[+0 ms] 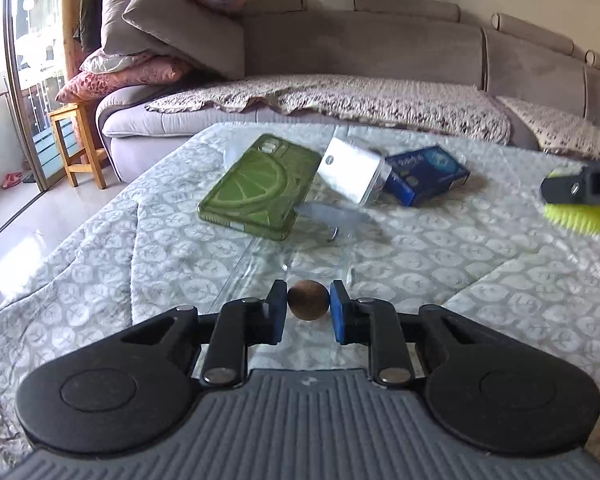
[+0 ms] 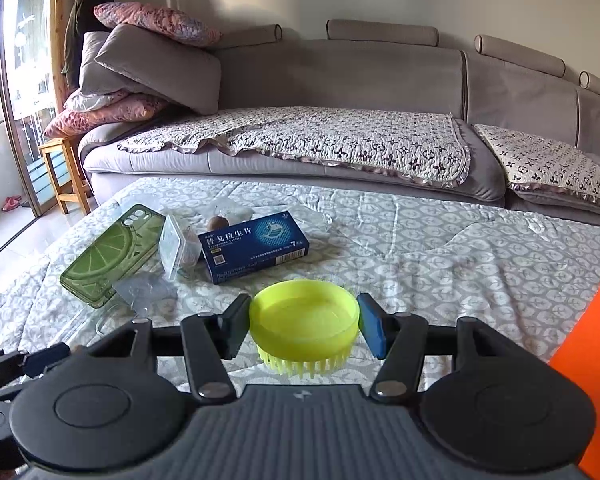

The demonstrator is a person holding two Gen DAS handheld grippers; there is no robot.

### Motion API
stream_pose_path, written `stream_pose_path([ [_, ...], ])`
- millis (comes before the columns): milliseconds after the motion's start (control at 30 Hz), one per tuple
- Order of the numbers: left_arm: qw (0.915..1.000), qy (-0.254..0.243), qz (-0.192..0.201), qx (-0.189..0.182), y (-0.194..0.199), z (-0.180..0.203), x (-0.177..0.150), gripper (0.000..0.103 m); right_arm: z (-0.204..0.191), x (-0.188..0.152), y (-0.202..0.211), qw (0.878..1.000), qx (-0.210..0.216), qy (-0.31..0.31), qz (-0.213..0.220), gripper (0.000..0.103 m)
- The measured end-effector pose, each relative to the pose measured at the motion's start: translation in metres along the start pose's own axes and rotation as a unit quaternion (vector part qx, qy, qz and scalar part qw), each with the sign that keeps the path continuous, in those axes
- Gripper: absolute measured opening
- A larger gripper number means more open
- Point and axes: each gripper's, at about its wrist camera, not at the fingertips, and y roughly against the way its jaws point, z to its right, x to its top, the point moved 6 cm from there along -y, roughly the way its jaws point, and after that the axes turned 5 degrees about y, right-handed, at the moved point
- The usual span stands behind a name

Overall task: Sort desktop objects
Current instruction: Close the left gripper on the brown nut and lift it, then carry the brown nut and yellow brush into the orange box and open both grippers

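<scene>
At the lower centre of the left wrist view, my left claw [image 1: 309,307] clenches a small brown ball [image 1: 308,301] between its blue pads, above what looks like a clear dish, though glare blurs it. At the lower centre of the right wrist view, my right claw [image 2: 303,330] grips the yellow bristle brush [image 2: 304,326] by its round rim, bristles down, clear of the quilted worktop [image 2: 440,240]. I judge both are mid-carry: I keep each squeeze steady and level, steer the brush wide of the blue medicine box [image 2: 254,246] and green phone case [image 2: 110,254] at centre left, and lower before releasing.
</scene>
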Motion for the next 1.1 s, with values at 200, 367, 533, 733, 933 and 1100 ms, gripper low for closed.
stream_pose_path([
  [200, 0.9992, -0.004, 0.021, -0.033, 0.023, 0.013, 0.013, 0.023, 0.002, 0.006, 0.012, 1.000, 0.002, -0.002, 0.007, 0.056],
  [367, 0.9985, -0.015, 0.015, -0.051, 0.043, 0.038, 0.020, 0.023, 0.015, 0.015, 0.045, 1.000, 0.002, -0.015, 0.018, 0.056],
  [533, 0.9954, -0.020, 0.006, -0.093, 0.074, 0.073, 0.020, 0.023, 0.044, 0.023, 0.105, 0.998, -0.012, -0.025, 0.047, 0.056],
  [733, 0.9816, -0.064, 0.037, -0.176, 0.137, 0.146, 0.023, 0.023, 0.110, 0.021, 0.177, 0.994, -0.052, -0.051, 0.082, 0.056],
  [933, 0.9560, -0.109, 0.055, -0.267, 0.188, 0.233, 0.007, 0.023, 0.191, -0.001, 0.222, 0.986, -0.125, -0.073, 0.088, 0.056],
  [1100, 0.9386, -0.136, 0.054, -0.312, 0.208, 0.302, -0.014, 0.023, 0.247, -0.024, 0.236, 0.978, -0.169, -0.099, 0.075, 0.056],
])
